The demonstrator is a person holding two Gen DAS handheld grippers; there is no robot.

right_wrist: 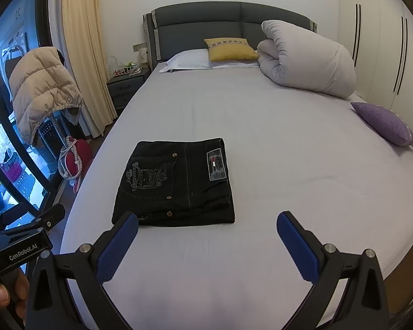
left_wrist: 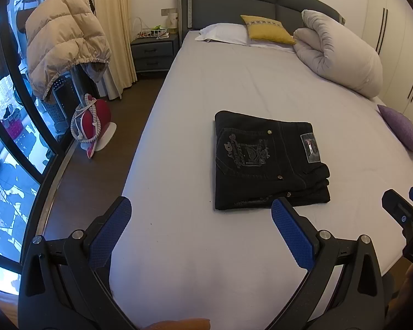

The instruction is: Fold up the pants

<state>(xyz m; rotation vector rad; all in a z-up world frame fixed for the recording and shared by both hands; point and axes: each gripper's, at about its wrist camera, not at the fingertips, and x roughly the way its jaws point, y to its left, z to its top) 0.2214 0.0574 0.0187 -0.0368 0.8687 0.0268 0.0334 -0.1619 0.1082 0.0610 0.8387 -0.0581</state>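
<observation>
Pants (left_wrist: pixel 269 162) look fully folded, square on the bed (left_wrist: pixel 195 261). Left tool (left_wrist: pixel 201 211) and right tool (right_wrist: pixel 208 227) both spread wide, empty, pants at 12 o'clock. Just back off; don't snag the near edge.

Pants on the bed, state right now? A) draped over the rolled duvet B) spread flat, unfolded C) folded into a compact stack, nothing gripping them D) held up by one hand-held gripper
C: the black pants lie folded in a neat rectangle on the bed, both hand-held grippers open and clear of them.

Both wrist views from the bed's (left_wrist: pixel 195 269) foot, facing its headboard (right_wrist: pixel 198 24), sharing the mattress, left view further left
</observation>
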